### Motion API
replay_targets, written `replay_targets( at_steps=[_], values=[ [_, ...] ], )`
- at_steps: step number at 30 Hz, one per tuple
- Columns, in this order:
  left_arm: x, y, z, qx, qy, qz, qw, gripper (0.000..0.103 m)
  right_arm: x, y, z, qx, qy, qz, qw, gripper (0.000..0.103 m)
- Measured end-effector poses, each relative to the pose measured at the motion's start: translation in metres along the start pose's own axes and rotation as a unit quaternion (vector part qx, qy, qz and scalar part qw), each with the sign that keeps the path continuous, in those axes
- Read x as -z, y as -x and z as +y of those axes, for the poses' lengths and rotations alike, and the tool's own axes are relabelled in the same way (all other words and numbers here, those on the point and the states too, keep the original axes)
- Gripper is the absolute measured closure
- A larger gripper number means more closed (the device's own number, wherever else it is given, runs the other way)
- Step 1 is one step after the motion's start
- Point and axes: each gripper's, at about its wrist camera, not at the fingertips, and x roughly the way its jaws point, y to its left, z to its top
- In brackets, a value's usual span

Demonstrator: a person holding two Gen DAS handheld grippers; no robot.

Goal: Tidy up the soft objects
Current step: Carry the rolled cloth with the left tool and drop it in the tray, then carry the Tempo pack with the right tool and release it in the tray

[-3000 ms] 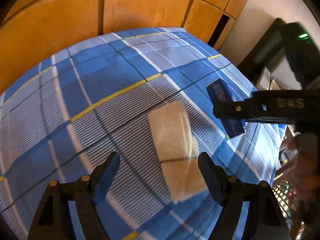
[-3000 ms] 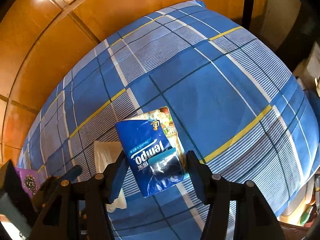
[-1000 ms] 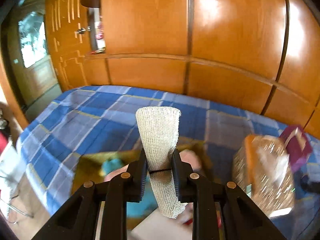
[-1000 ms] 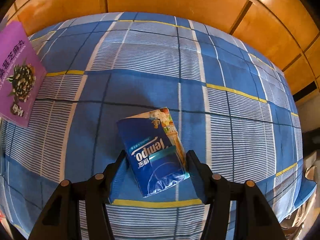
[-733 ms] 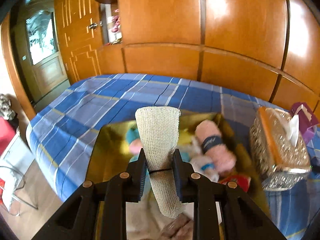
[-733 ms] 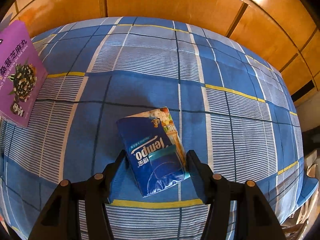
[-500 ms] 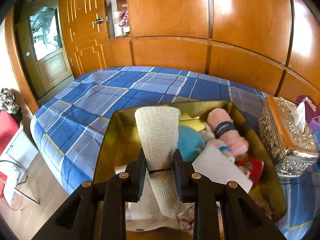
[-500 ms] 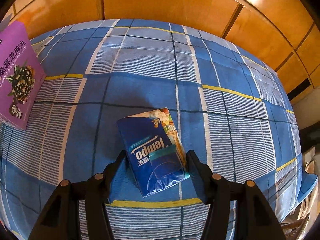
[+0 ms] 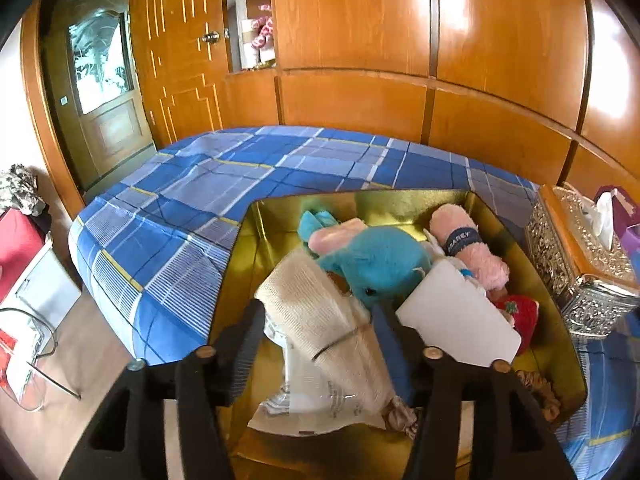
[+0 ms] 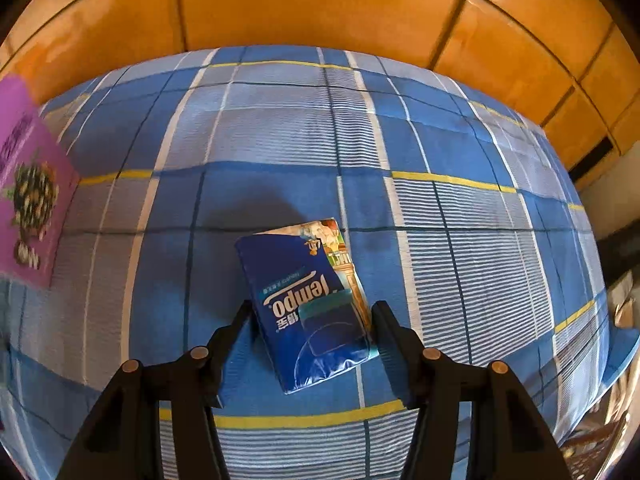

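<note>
In the left wrist view a cream gauze roll [image 9: 308,300] with a dark band leans tilted between the fingers of my left gripper [image 9: 320,316]. The jaws are opening and the pads no longer press on the roll. It rests over a clear plastic packet [image 9: 308,396] inside the gold tray [image 9: 360,196]. The tray also holds a blue plush toy [image 9: 380,260], a pink rolled towel [image 9: 468,248], a white box [image 9: 456,320] and a red soft toy [image 9: 520,312]. My right gripper [image 10: 313,312] is shut on a blue tissue pack [image 10: 300,288] above the checked bed cover [image 10: 280,128].
A silver tissue box [image 9: 576,248] stands right of the tray, with a purple box [image 9: 616,204] behind it. That purple box [image 10: 28,196] lies at the left edge of the right wrist view. Wooden wall panels run behind the bed. The floor and a door are to the left.
The left gripper came down over the gold tray and its jaws spread, and the gauze roll tipped over from upright. The right gripper keeps its hold on the tissue pack.
</note>
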Motion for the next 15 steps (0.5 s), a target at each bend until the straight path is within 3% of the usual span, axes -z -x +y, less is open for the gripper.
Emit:
replay_targets(
  at_steps=[8,15],
  values=[
    [-0.002,0.015,0.002,0.007,0.000,-0.015,0.9999,0.033,-0.048,0.032,-0.011,-0.018,-0.051,-0.023,0.998,0.046],
    [-0.003,0.020,0.002,0.012,0.002,-0.017,0.9998,0.029,-0.114,0.124,0.033,-0.035,0.009,-0.118,0.992,0.046]
  ],
)
